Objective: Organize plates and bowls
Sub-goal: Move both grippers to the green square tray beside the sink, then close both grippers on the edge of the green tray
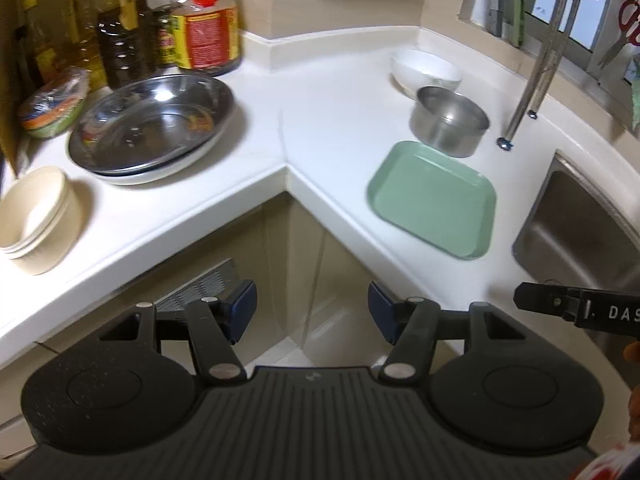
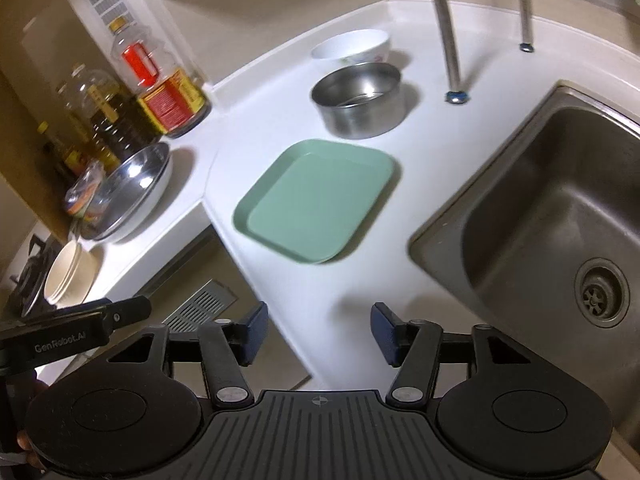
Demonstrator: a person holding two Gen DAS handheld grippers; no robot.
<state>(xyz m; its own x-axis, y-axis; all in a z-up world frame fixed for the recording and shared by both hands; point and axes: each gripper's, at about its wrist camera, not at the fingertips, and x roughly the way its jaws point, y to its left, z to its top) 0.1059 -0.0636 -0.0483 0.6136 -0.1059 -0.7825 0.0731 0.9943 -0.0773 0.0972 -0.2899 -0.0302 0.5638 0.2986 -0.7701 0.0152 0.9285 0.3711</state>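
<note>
**On the corner tabletop, both hands free**

On the white tabletop [image 1: 328, 128], from left: stacked cream bowls [image 1: 34, 220], a steel plate [image 1: 152, 124] resting on a white one, a green tray [image 1: 432, 200], a steel bowl [image 1: 450, 122] just before a white bowl [image 1: 426, 68], then the sink [image 2: 552, 208]. My left hand-held gripper [image 1: 312, 312] and right hand-held gripper [image 2: 319, 330] both gape, grasping nothing.

Home kitchen: white corner countertop [image 1: 328, 128], stainless sink [image 2: 560, 216] with drain, cooking-oil bottles [image 1: 120, 40], steel bowl [image 2: 360, 100], green tray [image 2: 316, 200], gas hob [image 2: 28, 272] at edge.
</note>
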